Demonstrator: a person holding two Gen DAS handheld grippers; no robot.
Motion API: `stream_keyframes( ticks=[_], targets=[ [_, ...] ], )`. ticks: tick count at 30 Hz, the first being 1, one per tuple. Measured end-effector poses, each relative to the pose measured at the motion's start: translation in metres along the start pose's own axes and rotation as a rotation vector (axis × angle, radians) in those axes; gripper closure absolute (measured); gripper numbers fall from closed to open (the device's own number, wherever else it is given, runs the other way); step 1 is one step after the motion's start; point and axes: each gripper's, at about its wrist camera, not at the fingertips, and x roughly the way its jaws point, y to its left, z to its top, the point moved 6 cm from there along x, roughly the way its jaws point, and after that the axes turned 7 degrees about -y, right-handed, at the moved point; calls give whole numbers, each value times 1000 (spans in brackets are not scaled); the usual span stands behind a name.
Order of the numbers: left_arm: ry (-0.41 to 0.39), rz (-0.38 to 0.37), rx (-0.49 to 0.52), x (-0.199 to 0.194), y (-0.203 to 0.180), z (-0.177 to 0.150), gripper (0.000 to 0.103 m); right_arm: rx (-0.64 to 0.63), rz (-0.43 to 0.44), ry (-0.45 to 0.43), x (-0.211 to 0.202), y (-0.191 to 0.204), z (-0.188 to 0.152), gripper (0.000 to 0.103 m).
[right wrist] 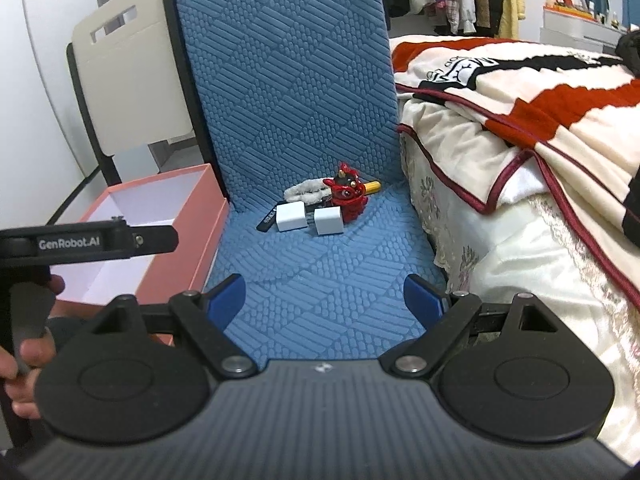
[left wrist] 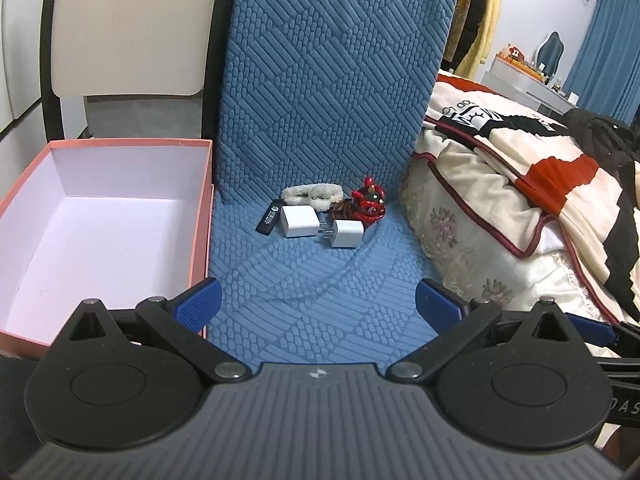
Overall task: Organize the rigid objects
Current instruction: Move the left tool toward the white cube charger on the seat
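I see both sets of tongs spread wide and holding nothing: the left tongs (left wrist: 318, 304) and the right tongs (right wrist: 325, 298) hang over the front of a blue chair seat (left wrist: 320, 280), well short of the objects.

The task items sit clustered at the rear of the seat, against the backrest:
- Black USB stick (left wrist: 270, 218): a flat, slim bar, lying flat. Its long axis runs from the backrest toward the front left edge of the seat.
- Larger white charger (left wrist: 298, 221): a smooth, glossy plastic block just beside the stick, prongs pointing right.
- Smaller white charger (left wrist: 347, 233): a near-cubic block, prongs pointing left at the first charger.
- Red lion figurine (left wrist: 368, 202): glossy, ornate, upright.
- White fleecy strip (left wrist: 312, 194): soft pile, lying crosswise behind the chargers.
- Yellow cylindrical item (right wrist: 373, 187): partly hidden behind the figurine, long axis crosswise.

The seat cover is a quilted, ribbed fabric. A pink cardboard box (left wrist: 200, 240) with a white interior stands open, touching the seat's left edge. A bed with a cream, red and black blanket (right wrist: 540, 92) borders the right side. A hand (right wrist: 28, 360) grips the left tool in the right wrist view.
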Motion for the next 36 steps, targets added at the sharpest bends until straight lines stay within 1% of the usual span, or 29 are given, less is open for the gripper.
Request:
stream_keyframes(
  ticks=[9, 20, 27, 36],
  targets=[
    [19, 1, -23, 6, -1, -10, 0, -22, 1, 0, 5, -5, -5, 15],
    [22, -12, -12, 7, -4, -9, 0, -21, 3, -6, 3, -5, -7, 15],
    [18, -1, -10, 8, 2, -12, 0, -19, 19, -10, 8, -3, -7, 15],
    [21, 5, -5, 6, 9, -11, 0, -12, 8, -16, 10, -3, -7, 15]
  ],
)
